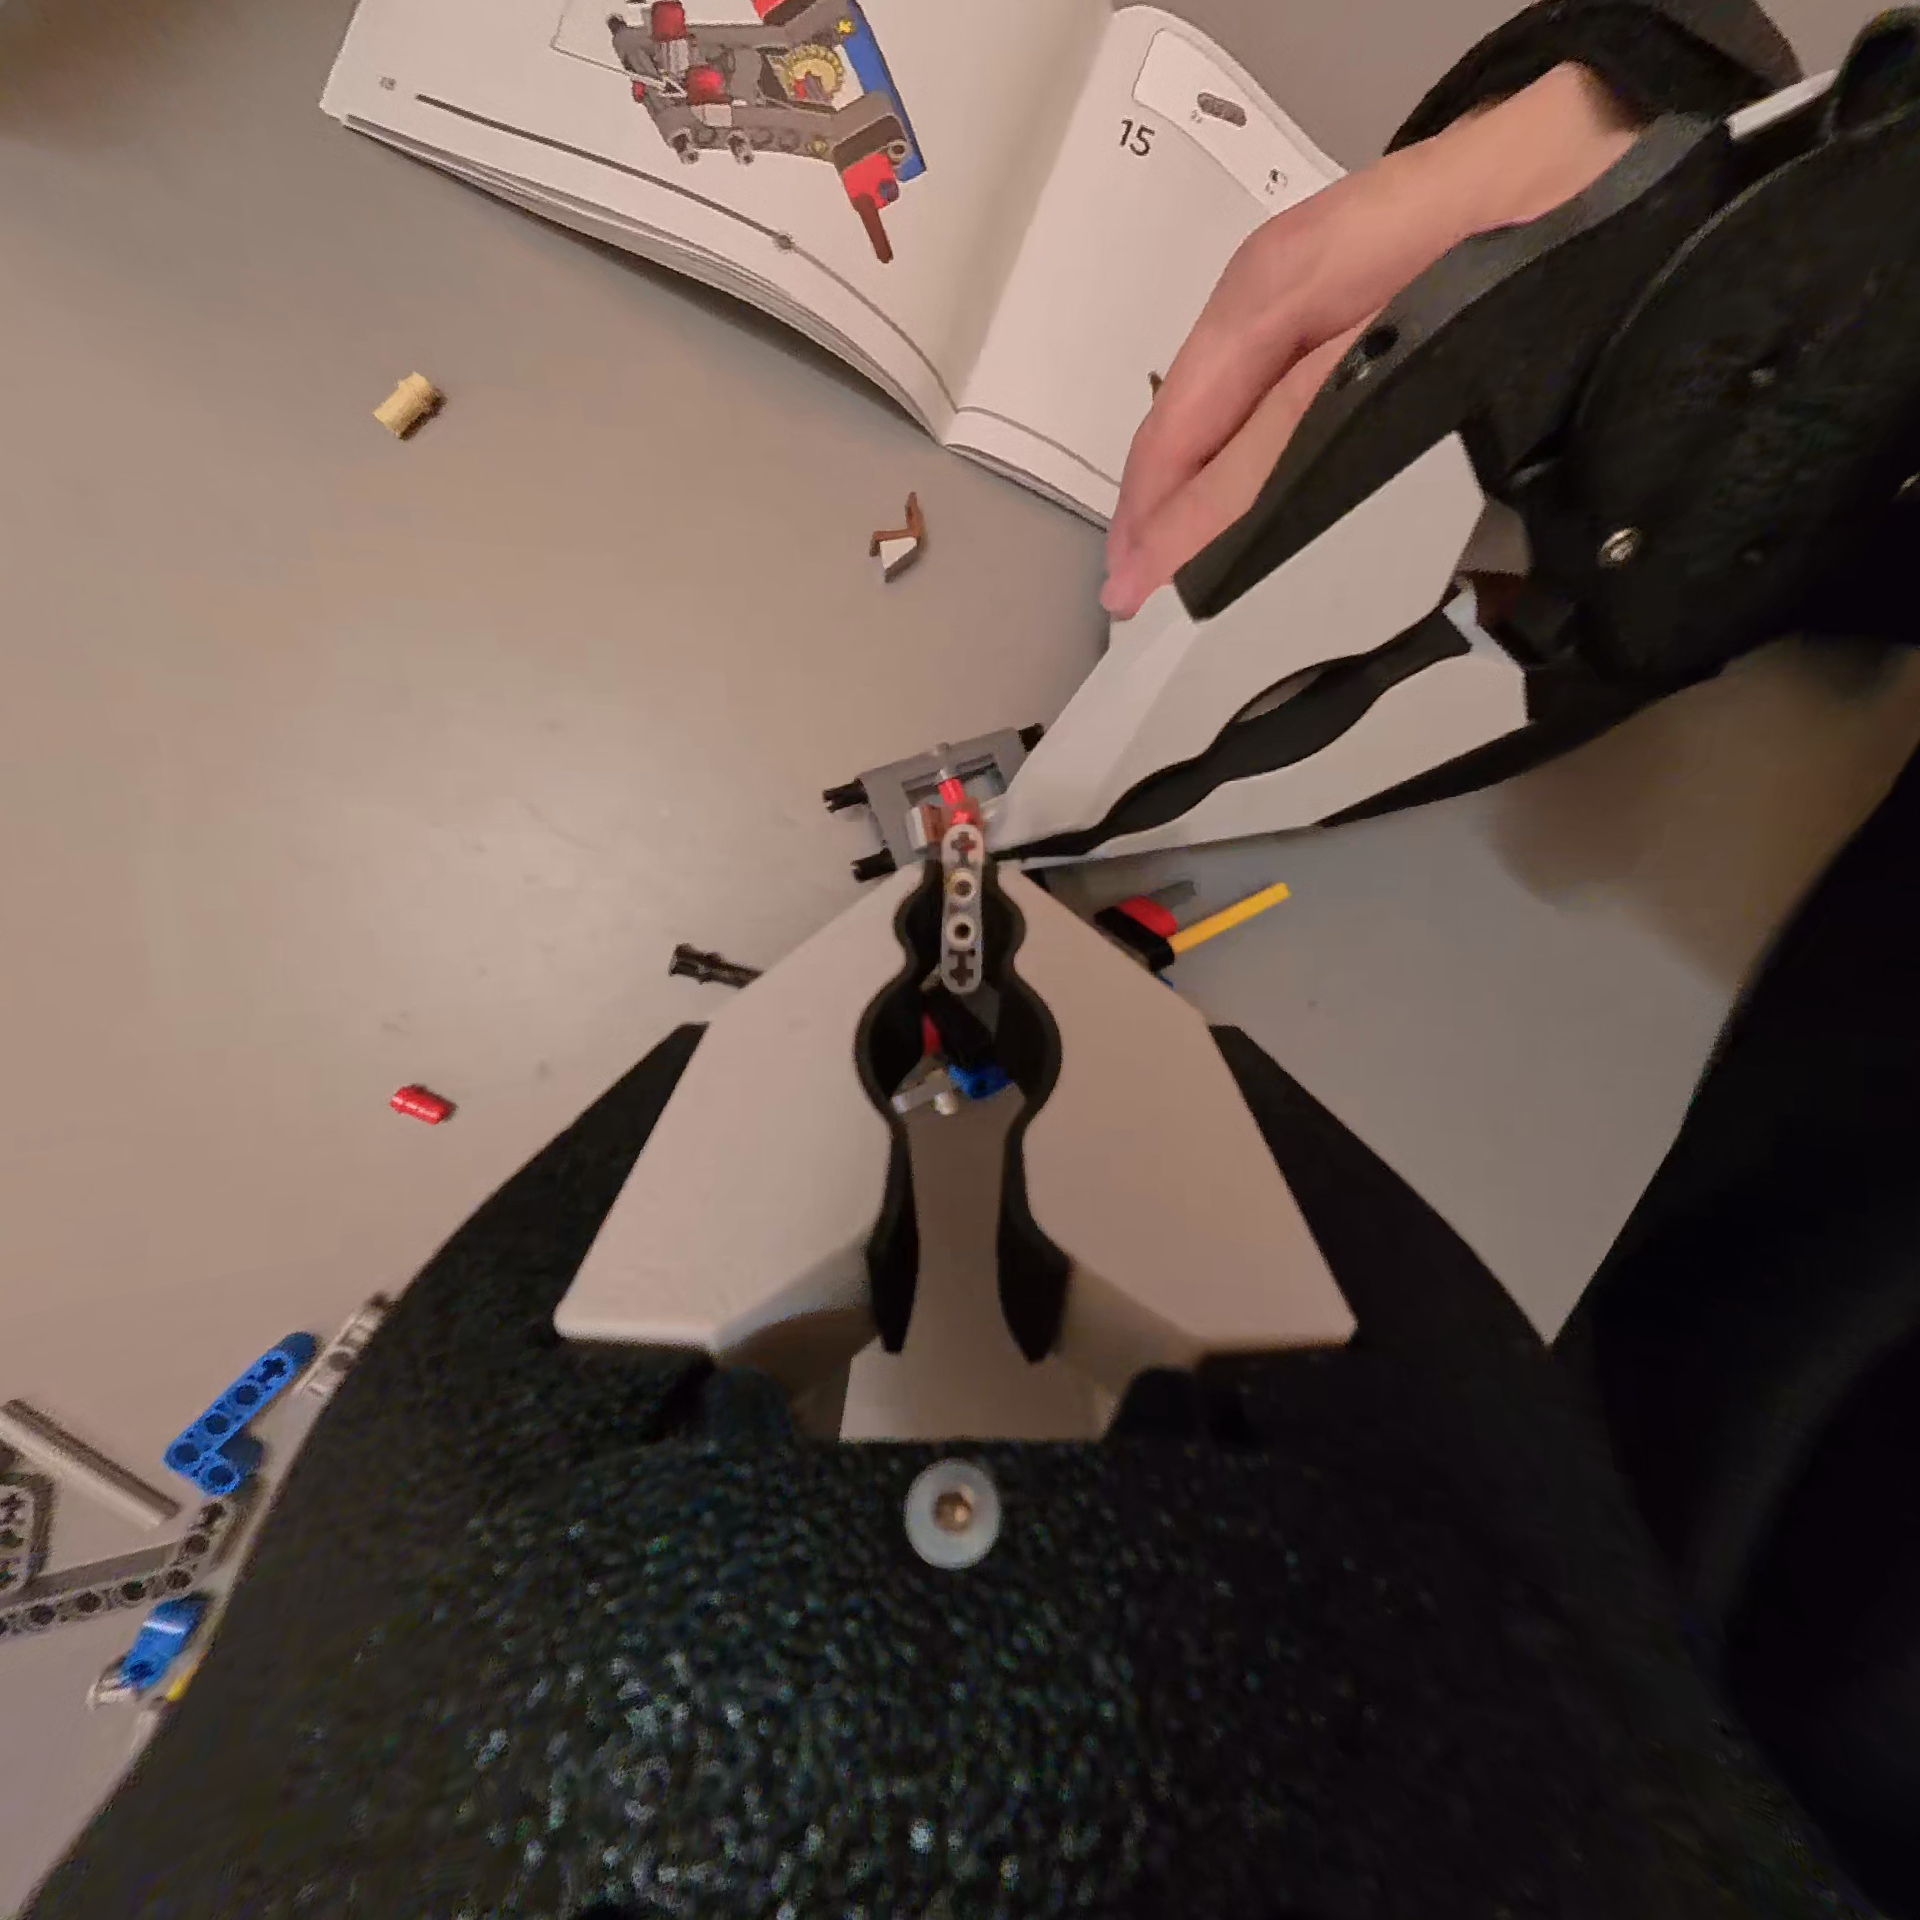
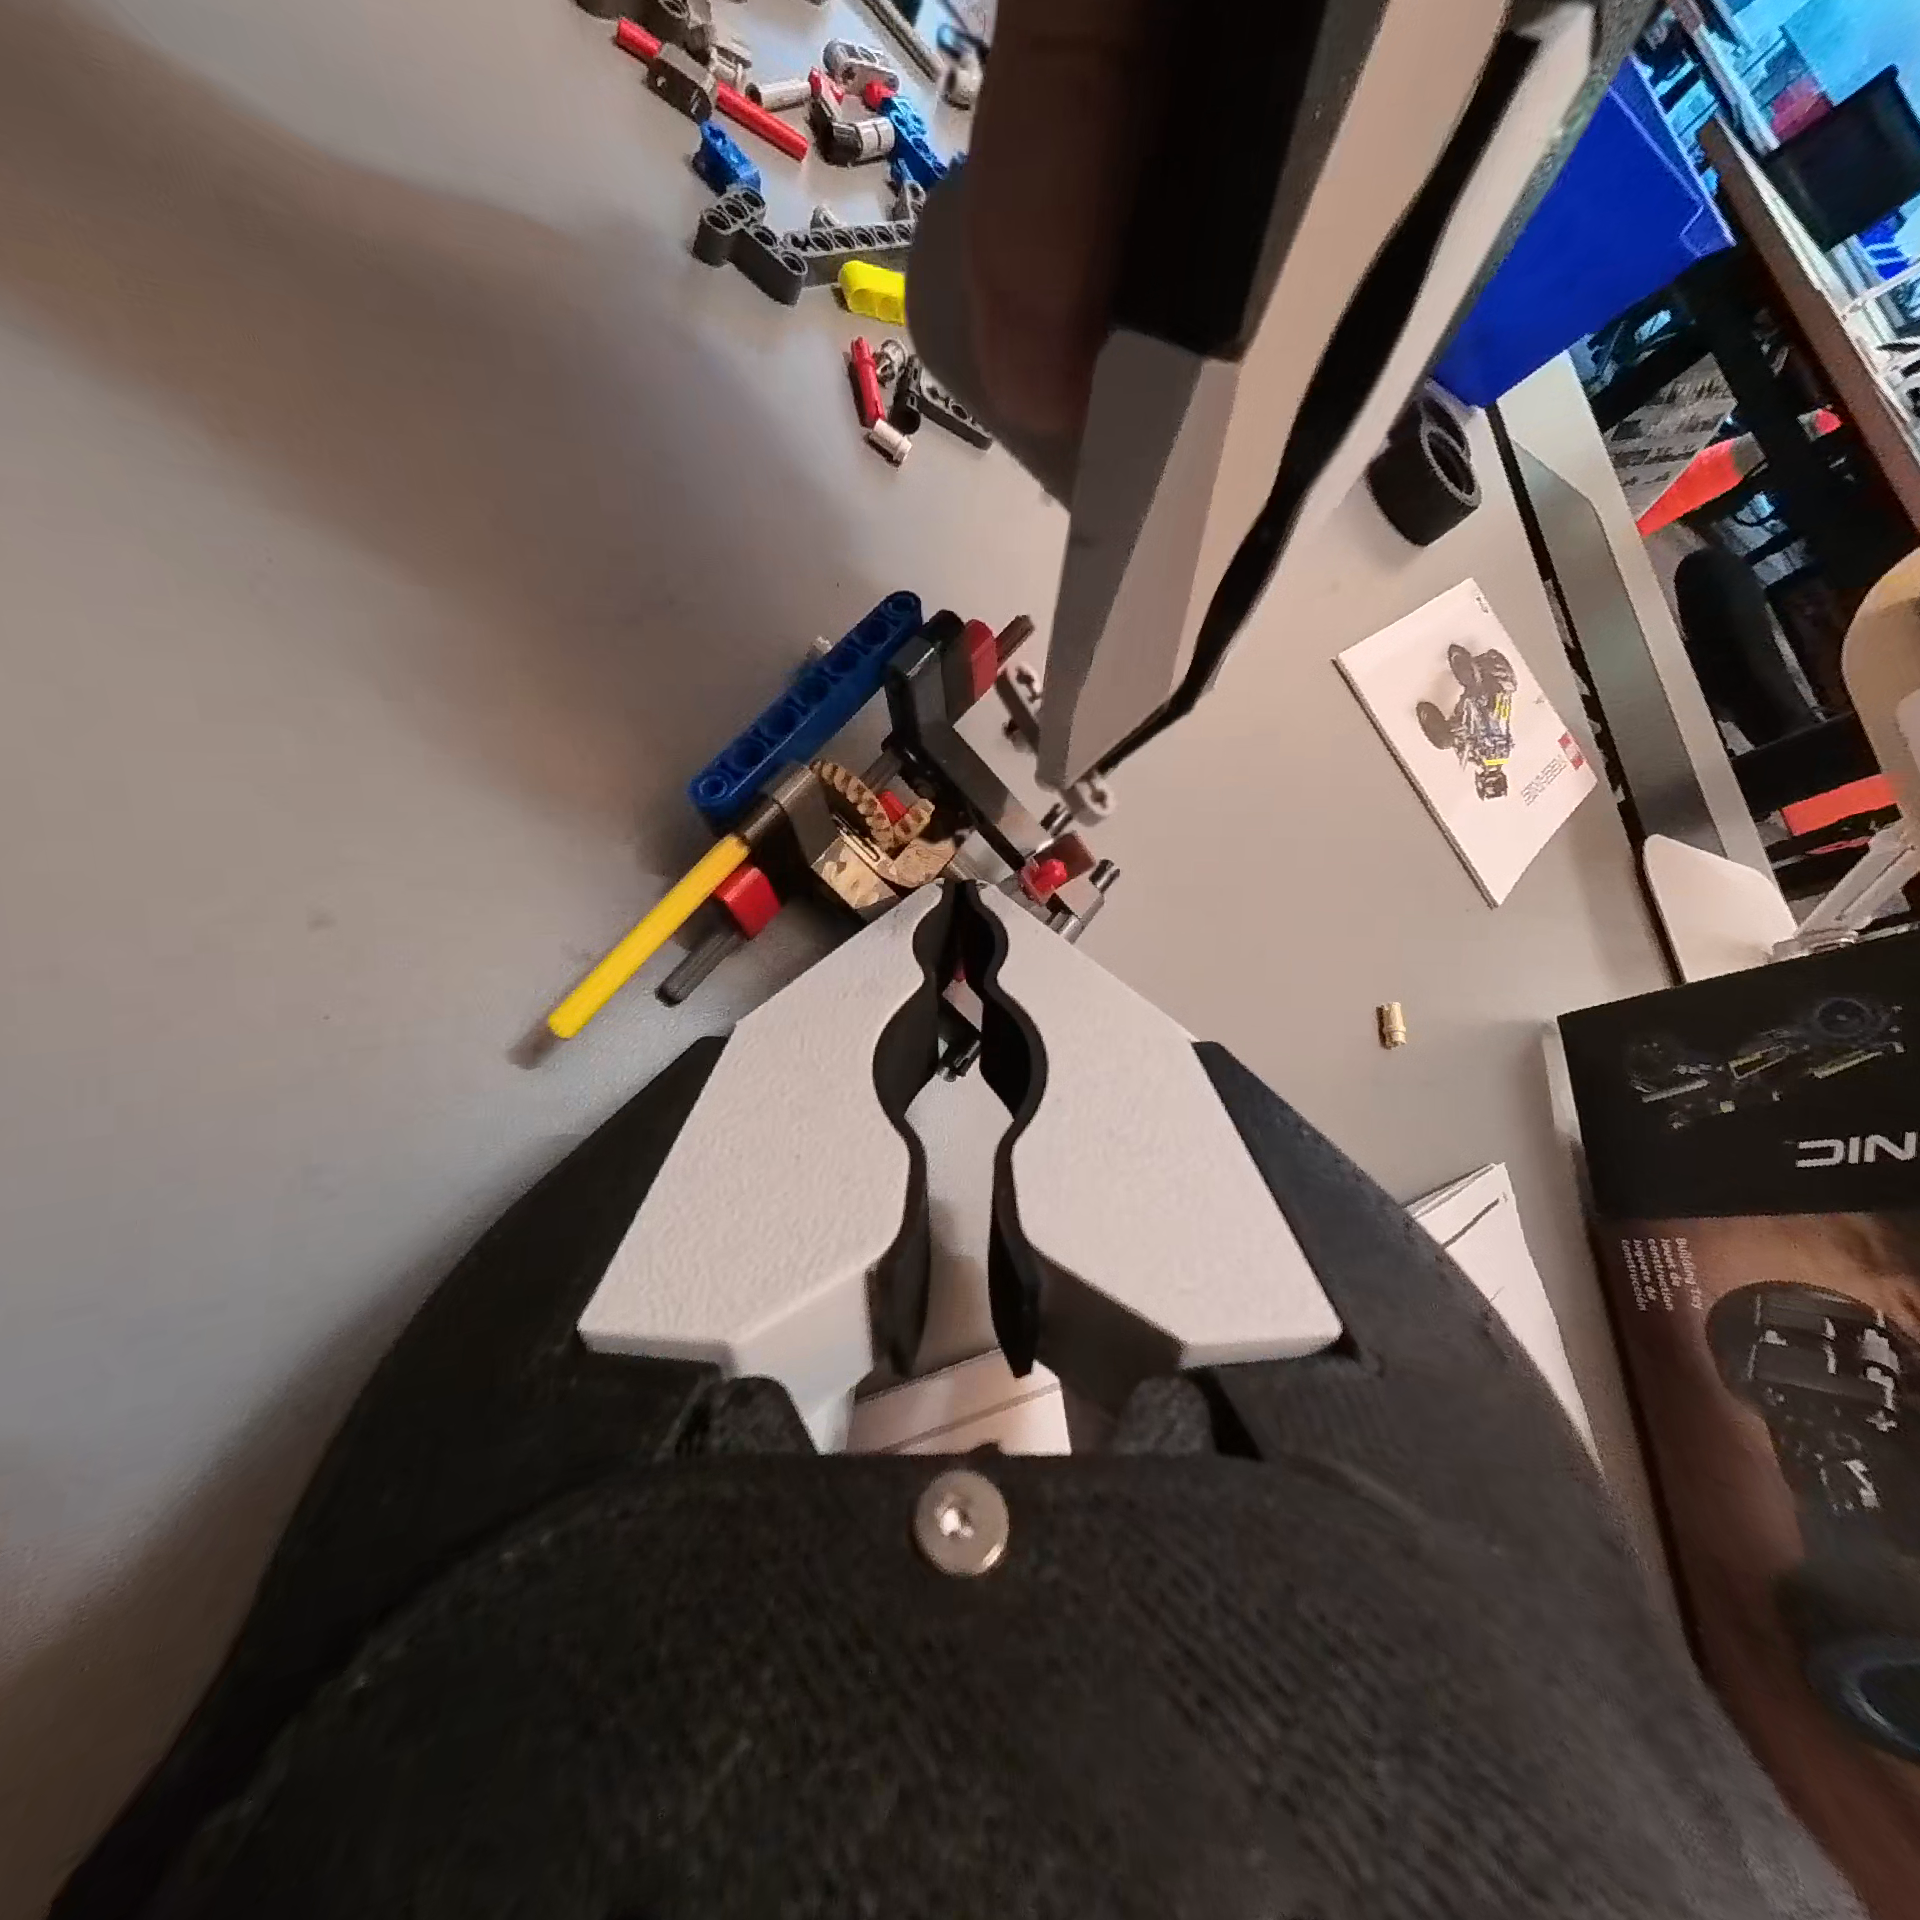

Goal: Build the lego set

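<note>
A partly built lego assembly (image 2: 831, 821) with a blue beam (image 2: 800, 707), tan gears and a yellow axle (image 2: 649, 940) lies on the grey table. My left gripper (image 1: 961, 873) is shut on a light grey beam with holes (image 1: 963, 920), which it holds upright against the assembly's grey frame (image 1: 904, 790). It enters the right wrist view from above (image 2: 1070, 784). My right gripper (image 2: 958, 896) is shut on the near side of the assembly. In the left wrist view it comes in from the right (image 1: 1013, 847), its tip beside the grey beam.
An open instruction booklet (image 1: 831, 208) lies at the back. Loose parts lie around: a tan piece (image 1: 407, 403), a brown piece (image 1: 899, 535), a red pin (image 1: 421, 1104), a black pin (image 1: 712, 964), a parts pile (image 2: 810, 156). A black tyre (image 2: 1429, 478), a leaflet (image 2: 1465, 738) and the box (image 2: 1766, 1351) lie right. Both grippers' tips are close together, under 4 cm apart. From either gripper's tips it is about 12 cm to the red pin (image 1: 421, 1104).
</note>
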Demonstrator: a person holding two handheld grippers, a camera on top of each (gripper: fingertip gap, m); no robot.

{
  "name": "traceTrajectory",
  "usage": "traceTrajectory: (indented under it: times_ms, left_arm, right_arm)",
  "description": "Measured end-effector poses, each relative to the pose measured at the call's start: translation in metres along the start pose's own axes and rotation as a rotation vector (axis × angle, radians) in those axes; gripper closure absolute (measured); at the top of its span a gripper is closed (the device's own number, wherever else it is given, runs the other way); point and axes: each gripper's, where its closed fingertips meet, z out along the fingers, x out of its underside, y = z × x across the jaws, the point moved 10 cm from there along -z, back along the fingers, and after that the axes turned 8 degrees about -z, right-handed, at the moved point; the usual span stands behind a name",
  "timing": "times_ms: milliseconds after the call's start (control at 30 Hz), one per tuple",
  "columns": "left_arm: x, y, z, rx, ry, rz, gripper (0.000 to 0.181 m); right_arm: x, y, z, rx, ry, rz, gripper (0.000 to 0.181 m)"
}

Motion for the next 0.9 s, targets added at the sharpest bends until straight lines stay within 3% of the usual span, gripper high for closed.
traceTrajectory:
  times_ms: [433, 900]
  left_arm:
    - [-0.011, -0.006, 0.013, -0.041, 0.087, -0.069, 0.177]
    - [-0.023, -0.011, 0.014, -0.094, 0.232, 0.083, 0.177]
  right_arm:
    - [-0.001, 0.004, 0.0, 0.053, 0.011, -0.053, 0.181]
    - [-0.001, 0.006, 0.0, 0.069, 0.014, -0.07, 0.181]
